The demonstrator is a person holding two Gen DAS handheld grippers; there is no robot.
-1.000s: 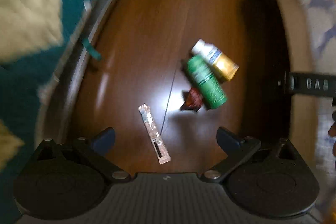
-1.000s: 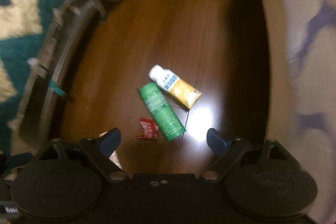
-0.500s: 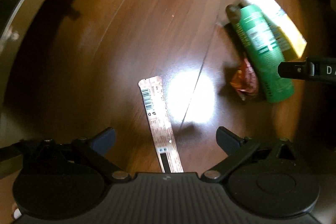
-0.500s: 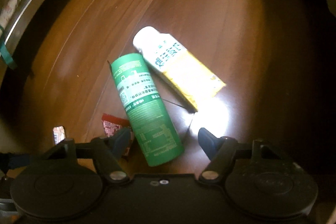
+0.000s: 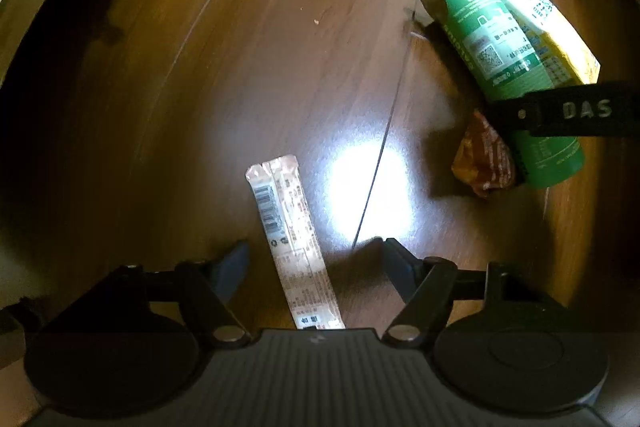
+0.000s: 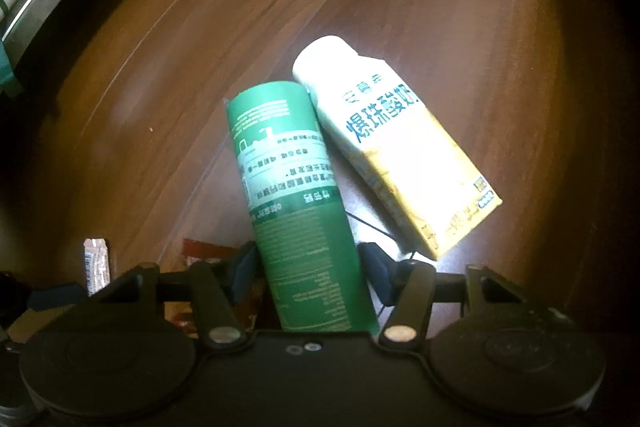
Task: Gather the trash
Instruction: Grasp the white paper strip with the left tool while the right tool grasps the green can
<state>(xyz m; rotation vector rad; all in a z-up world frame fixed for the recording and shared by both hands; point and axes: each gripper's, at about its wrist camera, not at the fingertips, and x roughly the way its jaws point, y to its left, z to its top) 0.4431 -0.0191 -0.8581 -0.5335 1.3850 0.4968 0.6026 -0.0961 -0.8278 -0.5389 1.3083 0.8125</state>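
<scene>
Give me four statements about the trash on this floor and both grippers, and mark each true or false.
1. The green tube lies between the right gripper fingers. True.
2. The long wrapper lies between the left gripper fingers. True.
3. The yellow carton stands upright, apart from the green tube. False: it lies flat on the wooden floor, its neck right against the tube's far end.
4. The red wrapper sits on top of the yellow carton. False: it lies on the floor beside the green tube.

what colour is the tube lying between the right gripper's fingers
Green, with a paler label band of printed text. The tube shows best in the right wrist view, between the right gripper fingers.
</scene>
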